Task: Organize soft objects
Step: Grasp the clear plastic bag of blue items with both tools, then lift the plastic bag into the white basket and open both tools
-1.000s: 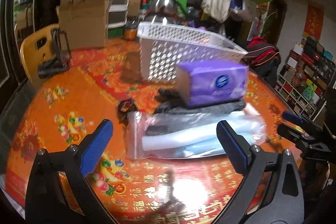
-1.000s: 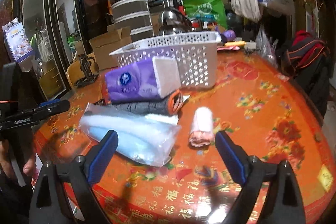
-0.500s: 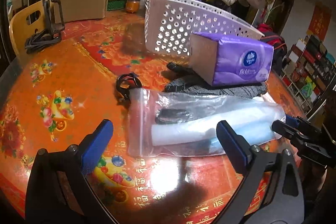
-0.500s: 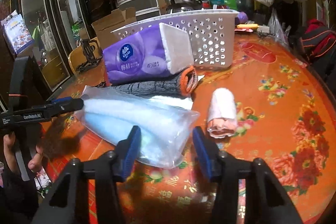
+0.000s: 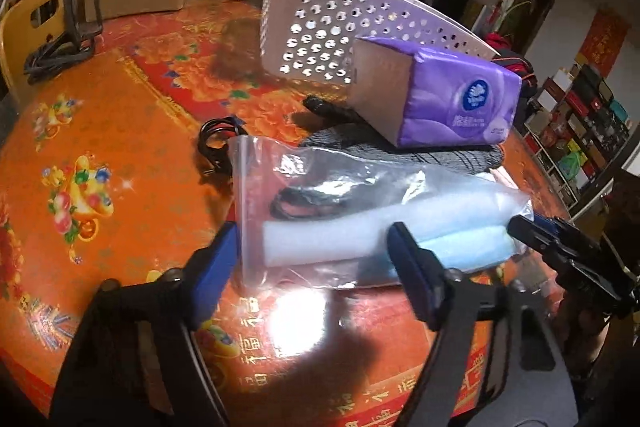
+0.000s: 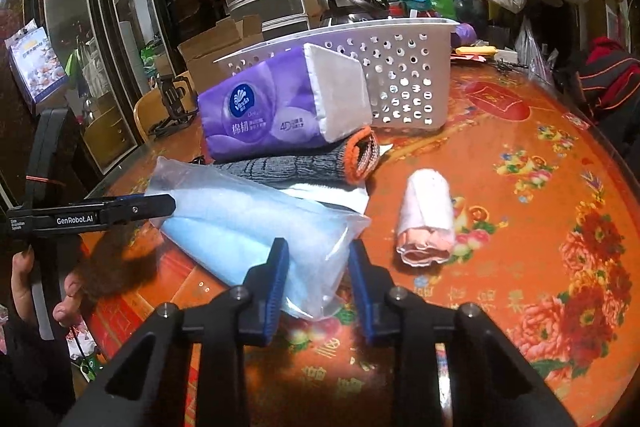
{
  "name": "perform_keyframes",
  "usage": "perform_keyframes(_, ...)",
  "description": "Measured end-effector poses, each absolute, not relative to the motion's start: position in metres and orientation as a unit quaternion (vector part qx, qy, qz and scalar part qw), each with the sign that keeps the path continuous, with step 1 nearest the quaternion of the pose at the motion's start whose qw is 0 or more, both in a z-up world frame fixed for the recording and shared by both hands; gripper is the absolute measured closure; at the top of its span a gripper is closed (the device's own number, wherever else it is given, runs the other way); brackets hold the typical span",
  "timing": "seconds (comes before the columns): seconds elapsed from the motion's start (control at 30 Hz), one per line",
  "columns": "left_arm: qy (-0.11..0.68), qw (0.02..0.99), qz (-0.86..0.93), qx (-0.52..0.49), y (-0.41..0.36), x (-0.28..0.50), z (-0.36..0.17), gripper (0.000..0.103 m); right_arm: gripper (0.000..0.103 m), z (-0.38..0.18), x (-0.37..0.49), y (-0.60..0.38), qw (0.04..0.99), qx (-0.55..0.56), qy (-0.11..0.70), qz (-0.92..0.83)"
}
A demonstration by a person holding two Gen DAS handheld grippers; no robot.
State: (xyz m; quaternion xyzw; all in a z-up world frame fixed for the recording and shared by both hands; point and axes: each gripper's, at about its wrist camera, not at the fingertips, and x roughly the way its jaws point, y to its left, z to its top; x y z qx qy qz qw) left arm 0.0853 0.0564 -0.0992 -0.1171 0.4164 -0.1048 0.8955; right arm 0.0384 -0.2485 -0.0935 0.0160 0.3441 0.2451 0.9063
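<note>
Now both claws are closing around a clear plastic bag near the tabletop's front edge.

Largest first: the orange tabletop (image 6: 540, 227) carries a white basket (image 6: 400, 75) toward its back, with a purple tissue pack (image 6: 276, 111) before it, lying on a grey cloth (image 6: 296, 167). The plastic bag (image 5: 360, 223) lies in front of these; a pink roll (image 6: 426, 215) lies beside it. The left claw (image 5: 312, 259) straddles the bag's near end, the right claw (image 6: 318, 275) its opposite corner, pads not yet pressing.

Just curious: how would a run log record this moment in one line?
left jaws: closing around clear bag | right jaws: closing around other end | basket: behind
</note>
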Motion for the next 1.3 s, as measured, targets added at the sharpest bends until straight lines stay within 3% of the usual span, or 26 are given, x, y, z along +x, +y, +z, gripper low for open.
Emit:
perform_keyframes(0.03,0.413,0.896,-0.111,-0.115,0.055,0.083,-0.099,0.049,0.075,-0.093,0.038,-0.248,0.906,0.015,0.343,0.245)
perform_keyframes(0.07,0.410,0.897,-0.117,-0.115,0.053,0.082,-0.098,0.050,0.076,-0.093,0.038,-0.248,0.907,0.014,0.343,0.246)
perform_keyframes(0.23,0.396,0.905,-0.105,-0.112,0.054,0.075,-0.096,0.073,0.083,-0.093,0.035,-0.248,0.909,0.015,0.335,0.248)
perform_keyframes(0.53,0.366,0.919,-0.112,-0.091,0.048,0.059,-0.089,0.088,0.093,-0.090,0.028,-0.249,0.916,0.011,0.316,0.246)
perform_keyframes(1.3,0.278,0.947,-0.142,-0.082,0.031,0.007,-0.006,0.091,0.096,-0.014,-0.002,-0.268,0.943,-0.007,0.226,0.244)
